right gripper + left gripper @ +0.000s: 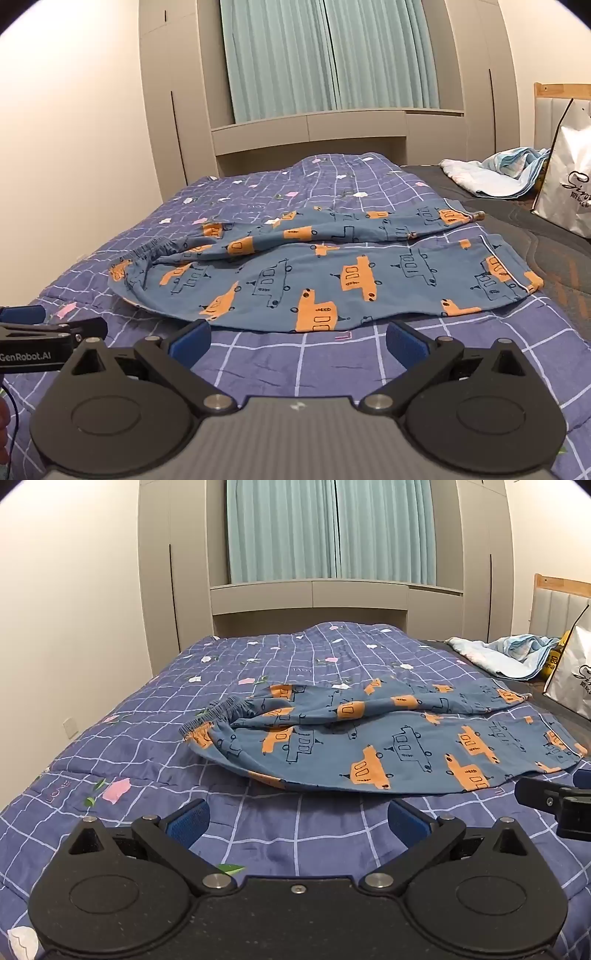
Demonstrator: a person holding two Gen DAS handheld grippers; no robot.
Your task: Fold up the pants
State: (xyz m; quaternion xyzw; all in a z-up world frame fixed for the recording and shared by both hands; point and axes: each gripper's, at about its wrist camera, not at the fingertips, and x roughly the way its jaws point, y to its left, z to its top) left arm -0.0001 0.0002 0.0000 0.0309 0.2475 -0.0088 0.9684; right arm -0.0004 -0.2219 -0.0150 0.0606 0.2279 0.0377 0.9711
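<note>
Lying unfolded across the quilt (110,746) with legs splayed apart, the pants (369,746) sit just beyond the left gripper (295,819) and right gripper (295,339), both spread wide and empty, risking single-layer pinches that skew the fold.

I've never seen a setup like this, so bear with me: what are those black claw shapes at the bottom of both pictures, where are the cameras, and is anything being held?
There is no robot here. A person carries two hand-held grippers, each with a camera looking forward along its fingers. One picture comes from the left gripper, the other from the right gripper. Both are open and hold nothing. Ahead, on a blue checked quilt, lie blue pants printed with orange vehicles, spread out and rumpled, not yet folded. A white bag stands at the right.
</note>
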